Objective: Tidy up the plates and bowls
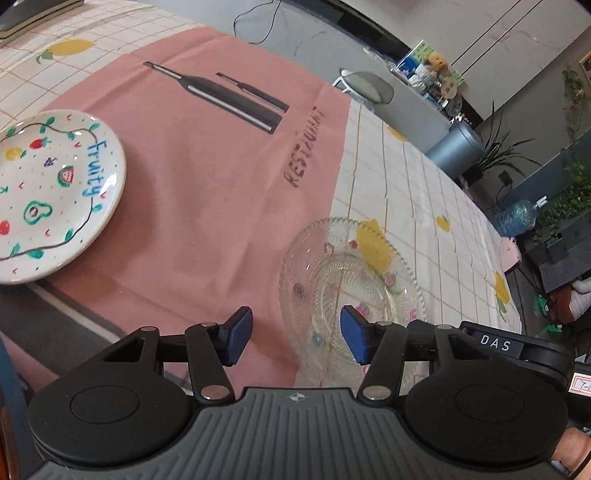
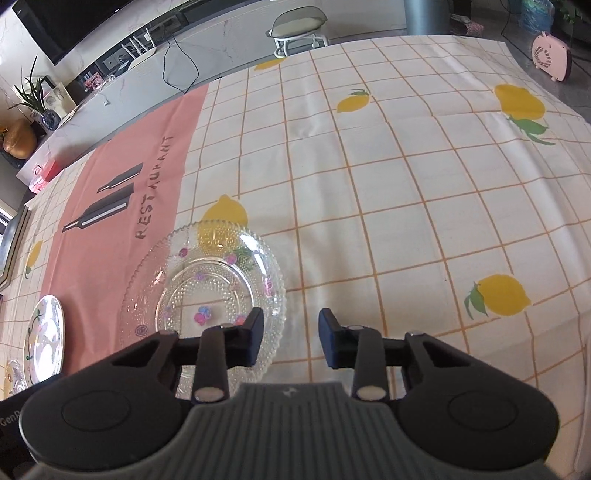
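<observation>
A clear glass plate with a beaded rim and small painted flowers lies half on the pink cloth, half on the lemon tablecloth. It also shows in the right wrist view. A white "fruity" plate with painted fruit sits to the left on the pink cloth, and shows in the right wrist view at the far left. My left gripper is open and empty, its right finger over the glass plate's near rim. My right gripper is open and empty, its left finger over the glass plate's right rim.
The pink "RESTAURANT" cloth with printed bottles covers the table's middle. The lemon-check tablecloth spreads to the right. Another glass piece peeks in at the far left edge. A stool and a pink fan stand beyond the table.
</observation>
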Demonstrator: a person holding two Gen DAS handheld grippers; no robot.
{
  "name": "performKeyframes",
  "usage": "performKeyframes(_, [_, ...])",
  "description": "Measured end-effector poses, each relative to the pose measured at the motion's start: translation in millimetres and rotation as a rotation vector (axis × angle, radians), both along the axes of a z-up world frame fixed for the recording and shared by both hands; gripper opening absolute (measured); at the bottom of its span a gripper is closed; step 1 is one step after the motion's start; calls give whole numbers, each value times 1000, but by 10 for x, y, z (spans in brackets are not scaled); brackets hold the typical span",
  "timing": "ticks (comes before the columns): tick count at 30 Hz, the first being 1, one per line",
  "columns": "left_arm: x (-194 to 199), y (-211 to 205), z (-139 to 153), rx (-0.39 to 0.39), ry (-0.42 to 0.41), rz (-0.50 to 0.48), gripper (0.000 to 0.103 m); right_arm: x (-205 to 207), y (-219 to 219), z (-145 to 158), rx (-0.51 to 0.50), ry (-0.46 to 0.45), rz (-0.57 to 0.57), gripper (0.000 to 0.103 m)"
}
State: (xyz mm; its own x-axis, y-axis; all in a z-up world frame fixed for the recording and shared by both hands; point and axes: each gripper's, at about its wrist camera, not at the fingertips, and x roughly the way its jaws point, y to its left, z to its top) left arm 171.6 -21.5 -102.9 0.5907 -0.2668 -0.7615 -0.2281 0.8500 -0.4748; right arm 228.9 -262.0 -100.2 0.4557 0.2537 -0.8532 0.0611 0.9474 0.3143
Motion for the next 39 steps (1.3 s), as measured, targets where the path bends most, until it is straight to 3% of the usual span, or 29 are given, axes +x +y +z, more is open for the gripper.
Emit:
performKeyframes(3, [66, -7, -26, -15, -14, -12, 63, 56, -6, -15, 30, -15, 11, 30])
performKeyframes(6, [83, -45, -34, -10, -46, -25, 63, 93, -30, -49, 87, -4, 5, 18])
performKeyframes(8, [103, -126, -18, 34, -59, -60, 62, 79, -13, -52, 83, -17, 8, 16])
performKeyframes(12, [101, -198, 11, 82, -45, -52, 46, 68, -15, -53, 89, -16, -23, 13])
performKeyframes(17, [106, -194, 24, 92, -6, -2, 38, 9, 2, -34, 75, -10, -40, 12])
performKeyframes(27, [-107, -184, 144, 120, -15, 5, 38, -157, 40, 28, 53, -36, -7, 12])
performKeyframes(31, [-310, -189, 156, 141, 24, 34, 38, -296, 26, 37, 108, -38, 19, 12])
performKeyframes(39, [-784, -165, 267, 194, 48, 61, 38, -620, 249, 149, 53, -78, 128, 12])
